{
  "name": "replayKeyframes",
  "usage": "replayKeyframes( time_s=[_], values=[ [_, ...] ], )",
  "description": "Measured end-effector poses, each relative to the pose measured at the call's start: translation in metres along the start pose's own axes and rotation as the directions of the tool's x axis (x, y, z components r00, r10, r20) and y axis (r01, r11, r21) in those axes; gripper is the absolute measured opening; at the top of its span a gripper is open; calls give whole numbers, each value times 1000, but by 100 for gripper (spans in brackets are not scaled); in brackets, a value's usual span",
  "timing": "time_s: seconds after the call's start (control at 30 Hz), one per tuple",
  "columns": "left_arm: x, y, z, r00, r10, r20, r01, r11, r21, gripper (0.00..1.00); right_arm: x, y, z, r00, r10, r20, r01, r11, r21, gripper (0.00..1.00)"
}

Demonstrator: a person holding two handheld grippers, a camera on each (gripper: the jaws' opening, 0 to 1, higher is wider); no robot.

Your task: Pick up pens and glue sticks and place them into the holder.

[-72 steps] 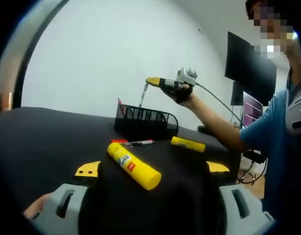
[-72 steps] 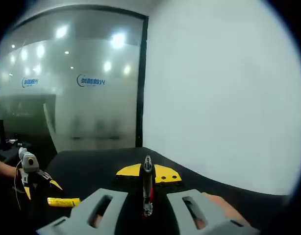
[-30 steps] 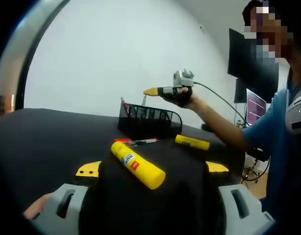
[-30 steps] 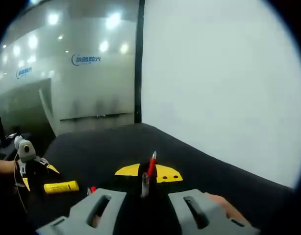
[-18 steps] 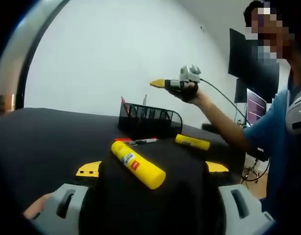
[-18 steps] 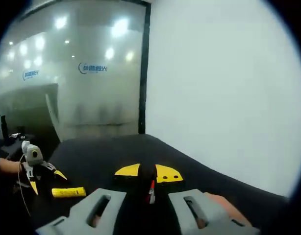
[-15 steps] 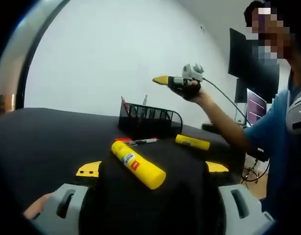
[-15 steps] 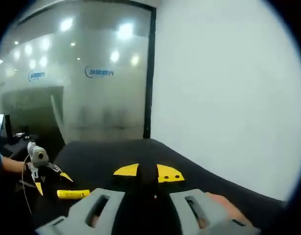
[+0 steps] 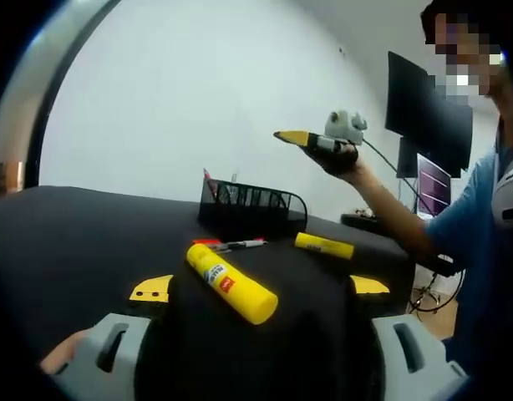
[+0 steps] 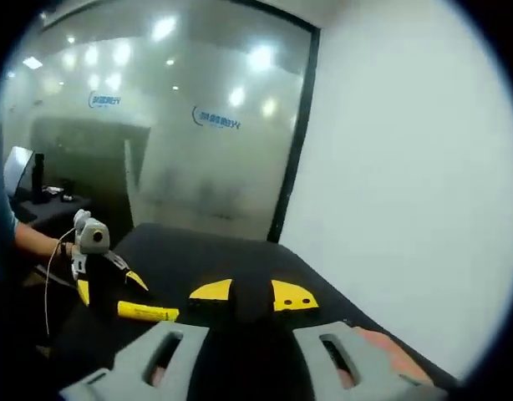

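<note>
A white wall and a frosted glass partition with ceiling lights reflected in it stand behind a black table [image 9: 73, 242]. Dark monitors hang on the far side of the room in the left gripper view.

In the left gripper view, a black mesh holder [image 9: 250, 210] stands toward the table's far edge with a red-tipped pen [image 9: 208, 184] leaning up out of its left end. Just in front of the holder lies a marker [image 9: 236, 245] with a red cap and white barrel, flat on the table. To its right, near the table's right edge, lies a small yellow glue stick [image 9: 322, 246]. Closer to the camera, a large yellow glue stick [image 9: 230, 282] with a white and red label lies at a slant, between the yellow tips of the left gripper [image 9: 258, 287]. Those jaws are spread wide, one tip on each side of the stick and clear of it, gripping nothing.

The right gripper [image 9: 292, 137] is held up in the air by the person's hand [image 9: 344, 157], above and to the right of the holder; its yellow tips look close together there. In the right gripper view its jaws [image 10: 251, 294] sit only slightly apart, with nothing between them. That view also shows the left gripper [image 10: 104, 280] low over the table, with the small yellow glue stick [image 10: 148, 312] lying beside it.
</note>
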State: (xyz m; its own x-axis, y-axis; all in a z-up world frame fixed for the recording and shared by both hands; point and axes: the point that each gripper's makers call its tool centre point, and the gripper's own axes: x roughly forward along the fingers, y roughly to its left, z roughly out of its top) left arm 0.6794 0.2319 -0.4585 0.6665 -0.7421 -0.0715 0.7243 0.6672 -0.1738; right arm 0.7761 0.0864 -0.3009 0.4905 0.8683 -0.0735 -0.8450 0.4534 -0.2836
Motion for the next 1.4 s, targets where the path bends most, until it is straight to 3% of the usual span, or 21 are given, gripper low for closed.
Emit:
replayKeyframes(
  time_s=[0.1, 0.23, 0.3, 0.4, 0.5, 0.77, 0.97, 1.13, 1.4],
  values=[
    [0, 2, 0, 1000, -3, -2, 3, 1000, -2, 78, -2, 20, -20, 999, 44, -10, -44, 999, 7, 13],
    [1, 1, -1, 1000, -3, -10, 3, 1000, 1, 78, -1, 37, -60, 993, 96, -72, -91, 994, 66, 12],
    [2, 1, -2, 1000, -2, -12, 2, 1000, 3, 78, -1, 43, -82, 985, 106, -139, -97, 993, 70, 12],
    [2, 1, -2, 1000, -2, -13, 2, 1000, 6, 78, -1, 45, -113, 959, 80, -273, -85, 996, -8, 12],
    [2, 0, -2, 1000, -1, -13, 1, 1000, 9, 78, 2, 47, -126, 944, 70, -322, -84, 996, -28, 12],
    [1, 0, -1, 1000, 2, -9, -2, 1000, 8, 78, 8, 50, -144, 922, 67, -381, -80, 997, -17, 12],
    [0, 2, -1, 1000, 1, -10, -1, 1000, 10, 78, 14, 50, -159, 897, 35, -441, -55, 998, -33, 12],
    [1, -1, -2, 1000, -2, -10, 2, 1000, 12, 78, 18, 48, -166, 886, 8, -463, -35, 998, -48, 12],
    [1, -3, -3, 1000, -3, -12, 3, 1000, 17, 78, 23, 48, -167, 886, -9, -464, -5, 1000, -29, 10]
  ],
)
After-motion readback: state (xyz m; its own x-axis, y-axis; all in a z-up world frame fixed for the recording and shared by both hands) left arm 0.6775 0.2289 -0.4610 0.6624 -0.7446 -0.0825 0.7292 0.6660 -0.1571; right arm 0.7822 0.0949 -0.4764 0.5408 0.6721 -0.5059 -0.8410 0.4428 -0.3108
